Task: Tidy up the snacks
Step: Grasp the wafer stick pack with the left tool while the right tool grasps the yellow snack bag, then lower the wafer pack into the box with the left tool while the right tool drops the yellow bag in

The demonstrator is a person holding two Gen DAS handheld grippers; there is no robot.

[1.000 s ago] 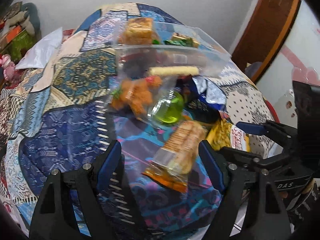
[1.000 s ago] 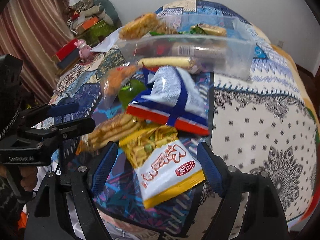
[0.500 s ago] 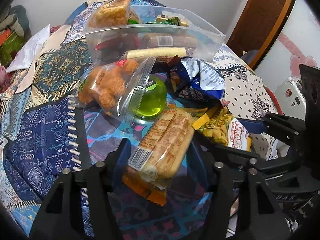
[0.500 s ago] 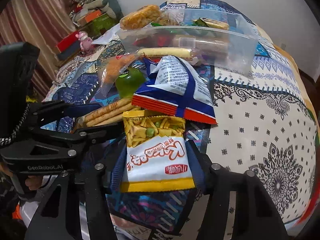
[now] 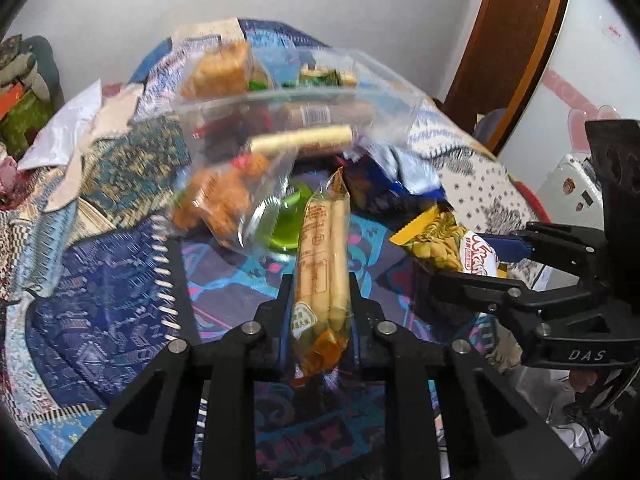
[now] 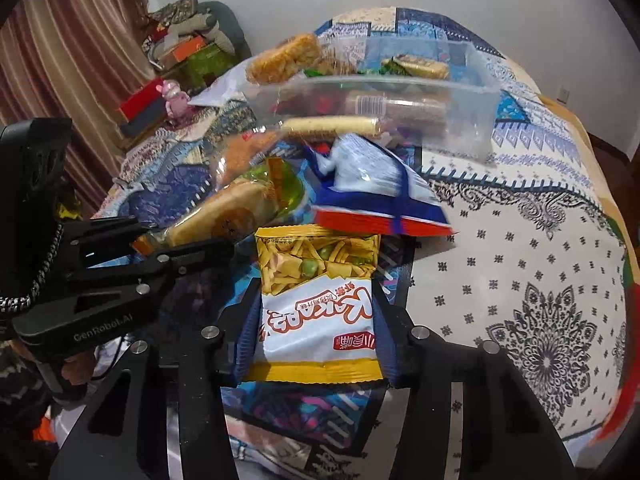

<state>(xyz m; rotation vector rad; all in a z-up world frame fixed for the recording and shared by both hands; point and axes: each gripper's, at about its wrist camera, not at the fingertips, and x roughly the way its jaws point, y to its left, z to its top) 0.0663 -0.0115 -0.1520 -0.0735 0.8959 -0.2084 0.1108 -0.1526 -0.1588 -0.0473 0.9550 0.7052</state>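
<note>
My left gripper [image 5: 319,300] is shut on a clear packet of long biscuit sticks [image 5: 322,256] and holds it above the patterned bedspread. My right gripper [image 6: 316,320] is shut on a yellow-and-white snack bag [image 6: 318,300], also lifted; that bag also shows in the left wrist view [image 5: 452,246]. A clear plastic box [image 6: 460,120] with several snacks inside stands behind. Before it lie a blue-and-white bag [image 6: 372,188], a green jelly cup [image 5: 286,226], an orange snack packet [image 5: 216,200] and a pale roll packet [image 6: 332,125].
The patterned bedspread [image 6: 520,260] covers the surface; its front edge is close below both grippers. Stacked boxes and a pink toy [image 6: 174,96] sit at the far left by a curtain. A wooden door [image 5: 516,40] stands at the right.
Both grippers went from open to shut, the left on the biscuit-stick packet and the right on the yellow snack bag, and lifted them off the bedspread.
</note>
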